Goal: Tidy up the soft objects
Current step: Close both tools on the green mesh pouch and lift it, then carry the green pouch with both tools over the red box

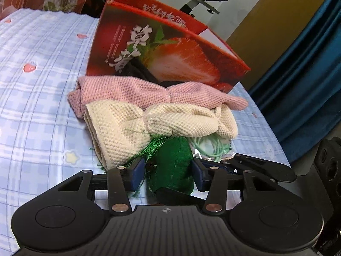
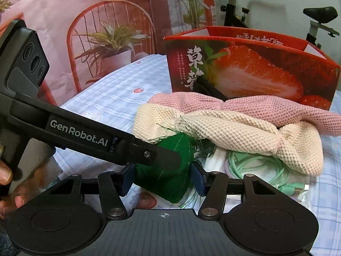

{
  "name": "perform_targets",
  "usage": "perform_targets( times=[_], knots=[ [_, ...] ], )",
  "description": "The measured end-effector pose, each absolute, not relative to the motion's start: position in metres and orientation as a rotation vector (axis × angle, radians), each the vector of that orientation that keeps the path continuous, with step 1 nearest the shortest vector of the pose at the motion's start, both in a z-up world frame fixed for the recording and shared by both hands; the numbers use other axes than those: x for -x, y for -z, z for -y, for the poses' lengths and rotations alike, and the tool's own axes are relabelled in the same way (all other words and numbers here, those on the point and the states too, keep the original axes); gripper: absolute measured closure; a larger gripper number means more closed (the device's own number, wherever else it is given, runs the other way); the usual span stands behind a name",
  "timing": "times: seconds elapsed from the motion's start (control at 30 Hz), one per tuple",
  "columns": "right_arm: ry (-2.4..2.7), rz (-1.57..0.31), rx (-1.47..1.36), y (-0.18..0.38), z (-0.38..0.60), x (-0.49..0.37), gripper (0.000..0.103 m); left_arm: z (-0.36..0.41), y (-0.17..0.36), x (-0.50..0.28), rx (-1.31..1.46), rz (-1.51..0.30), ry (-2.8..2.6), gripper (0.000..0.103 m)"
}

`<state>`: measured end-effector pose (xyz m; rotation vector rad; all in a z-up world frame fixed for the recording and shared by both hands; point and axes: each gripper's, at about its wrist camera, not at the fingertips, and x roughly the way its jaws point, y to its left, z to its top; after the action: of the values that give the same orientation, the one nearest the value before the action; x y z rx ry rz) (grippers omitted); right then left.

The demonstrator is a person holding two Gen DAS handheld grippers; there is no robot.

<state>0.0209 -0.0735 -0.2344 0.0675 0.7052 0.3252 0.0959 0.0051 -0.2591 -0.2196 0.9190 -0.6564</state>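
Background stuff around my work area, nothing fancy

I can see an exercise bike (image 2: 315, 19) parked behind the bed, its black saddle sticking up, a blue curtain (image 1: 302, 81) hanging off to the side, and a pink backdrop (image 2: 89, 32) printed with 1 red wire chair and potted plants. The bedsheet (image 1: 38, 68) is blue plaid with little strawberries on it.

Pink headband (image 1: 149, 91), cream headband (image 1: 127, 125): coarse waffle knit. Green pouch (image 2: 168, 170): woven cloth, frayed. Box (image 1: 170, 51): glossy card.
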Motion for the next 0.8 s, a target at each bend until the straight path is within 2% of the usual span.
perform_targets(
  times=[0.8],
  knots=[
    [-0.348,-0.429,0.018,0.122,0.078,-0.037,0.052,-0.001,0.122,-0.109,0.174,-0.61,0.695,0.054]
  ],
)
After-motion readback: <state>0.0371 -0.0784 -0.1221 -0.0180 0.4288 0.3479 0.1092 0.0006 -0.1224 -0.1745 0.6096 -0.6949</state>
